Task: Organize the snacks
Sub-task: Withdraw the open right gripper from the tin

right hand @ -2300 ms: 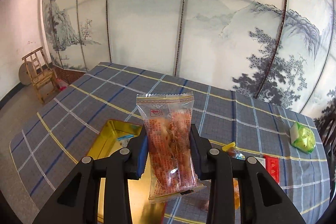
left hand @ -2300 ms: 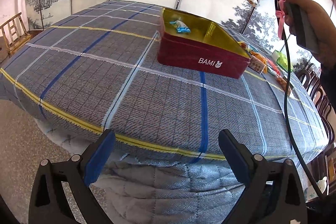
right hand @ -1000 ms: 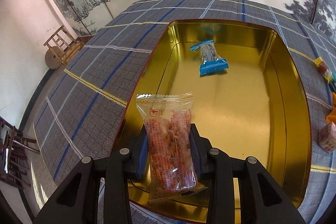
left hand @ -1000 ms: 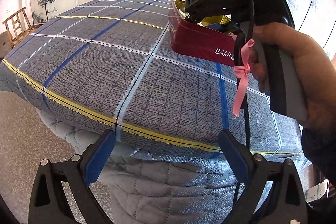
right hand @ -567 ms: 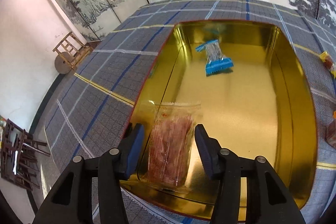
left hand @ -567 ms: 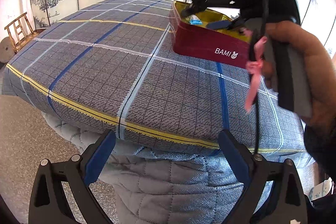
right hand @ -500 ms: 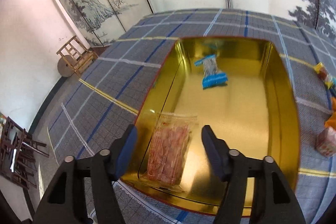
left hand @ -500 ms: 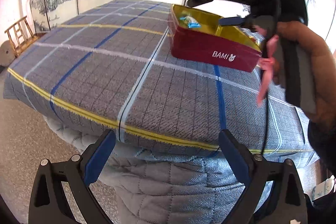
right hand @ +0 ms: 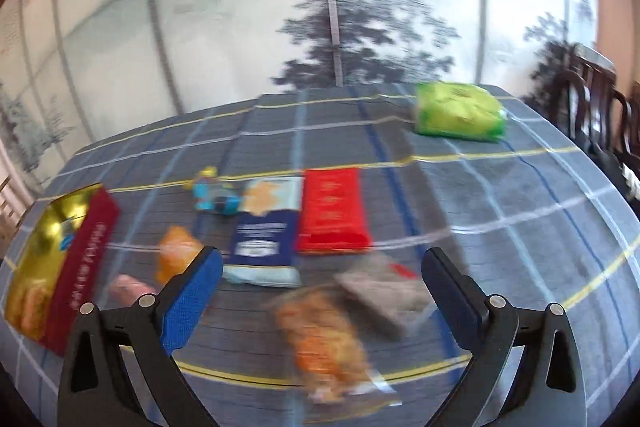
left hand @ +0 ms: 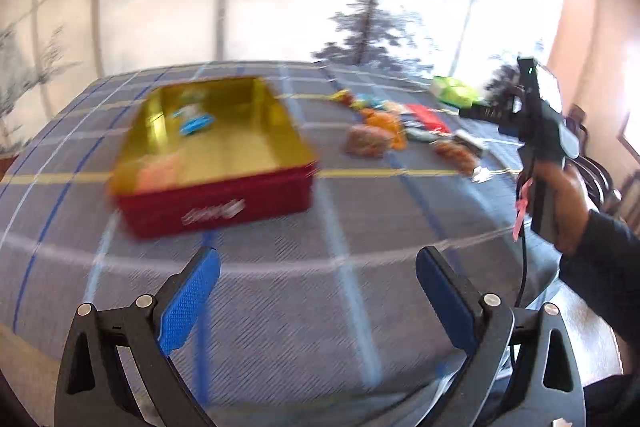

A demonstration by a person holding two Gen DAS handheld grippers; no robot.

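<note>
The red tin (left hand: 216,207) with a gold inside stands on the checked tablecloth. In it lie a blue-wrapped snack (left hand: 196,121) and an orange-red packet (left hand: 160,167) near the front wall. My left gripper (left hand: 318,259) is open above the cloth in front of the tin, holding nothing. My right gripper (right hand: 322,259) hovers over the loose snacks right of the tin (right hand: 84,267); its jaws are opening with nothing between them. Below it lie an orange packet (right hand: 324,339) and a grey packet (right hand: 380,291). Both views are blurred.
Further snacks lie on the cloth: a dark blue pack (right hand: 264,243), a red pack (right hand: 332,211), a green bag (right hand: 460,111), small candies (right hand: 214,195). Dark wooden chairs (right hand: 592,99) stand at the right. A hand (left hand: 560,195) holds the right gripper.
The right gripper let the orange-red packet drop into the tin, opened wide and swung right over the loose snacks. The left gripper moved up and turned toward the tin and snacks.
</note>
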